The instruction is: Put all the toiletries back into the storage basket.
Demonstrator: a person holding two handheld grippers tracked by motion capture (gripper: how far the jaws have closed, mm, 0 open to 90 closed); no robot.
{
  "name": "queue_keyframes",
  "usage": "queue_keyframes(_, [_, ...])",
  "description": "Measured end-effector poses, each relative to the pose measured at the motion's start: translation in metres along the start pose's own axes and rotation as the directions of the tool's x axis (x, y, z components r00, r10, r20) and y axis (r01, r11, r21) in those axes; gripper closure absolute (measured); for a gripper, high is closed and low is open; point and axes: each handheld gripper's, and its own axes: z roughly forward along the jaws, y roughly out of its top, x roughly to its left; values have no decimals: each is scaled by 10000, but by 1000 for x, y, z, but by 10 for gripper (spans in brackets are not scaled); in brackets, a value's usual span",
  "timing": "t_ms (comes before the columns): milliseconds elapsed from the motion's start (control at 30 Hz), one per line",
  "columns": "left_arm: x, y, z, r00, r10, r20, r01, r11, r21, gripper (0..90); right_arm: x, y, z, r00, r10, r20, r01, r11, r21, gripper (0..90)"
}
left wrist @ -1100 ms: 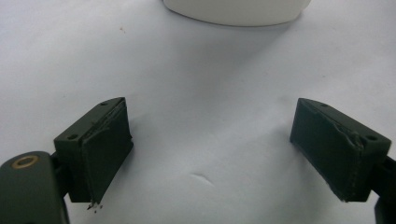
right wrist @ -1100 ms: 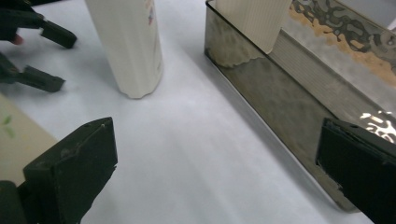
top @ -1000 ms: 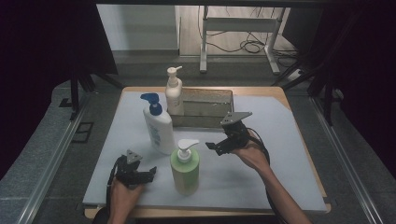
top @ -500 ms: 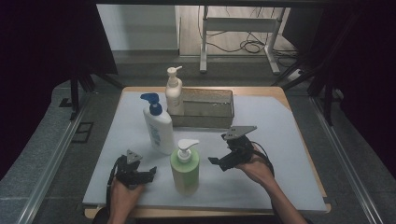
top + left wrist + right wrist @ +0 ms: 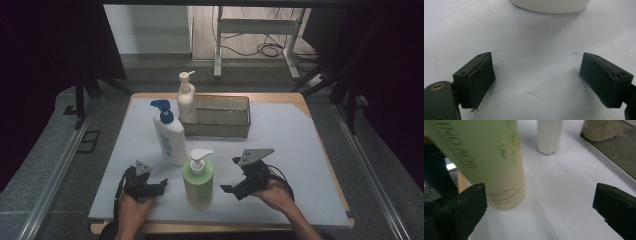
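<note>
A green pump bottle (image 5: 198, 179) stands near the table's front, between my two grippers. My right gripper (image 5: 236, 188) is open just to its right, jaws turned toward it. In the right gripper view the green bottle (image 5: 486, 157) looms close at the left, just beyond the left jaw, not between the pads. My left gripper (image 5: 152, 184) rests open on the white mat at the front left. In the left gripper view its fingers (image 5: 477, 78) spread wide over bare mat, with the base of the white bottle (image 5: 551, 5) ahead. A white bottle with a blue pump (image 5: 168, 134) stands behind the green one.
A cream pump bottle (image 5: 186, 99) stands at the left end of a grey metal tray (image 5: 220, 118) at the back of the white mat (image 5: 300, 150). In the right gripper view the white bottle's base (image 5: 549, 135) and the tray (image 5: 609, 137) lie farther off.
My right gripper has come back from near the tray toward the front and swung down beside the green bottle. The left gripper has stayed put.
</note>
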Motion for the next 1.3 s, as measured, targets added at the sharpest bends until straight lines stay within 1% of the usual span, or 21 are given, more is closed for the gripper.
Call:
queue_keyframes(267, [0,0,0,10000,-2,1,2,10000,-2,118,17,8,8,9981,-304,-536,299,9995,-112,0])
queue_keyframes(400, [0,0,0,10000,-4,2,4,10000,-1,118,23,12,13,9965,-482,-685,474,9988,-125,0])
queue_keyframes(667, [0,0,0,10000,-3,-3,3,10000,-10,118,32,22,24,9927,-664,-1006,641,9976,-261,0])
queue_keyframes(833, [0,0,0,10000,-1,-1,1,10000,-3,118,37,27,31,9901,-905,-1078,883,9958,-252,0])
queue_keyframes(1167, [0,0,0,10000,-4,4,4,10000,-1,118,44,36,43,9875,-1068,-1156,1024,9938,-433,12])
queue_keyframes(1300, [0,0,0,10000,-1,8,1,10000,-2,118,45,39,48,9878,-1000,-1197,943,9941,-529,33])
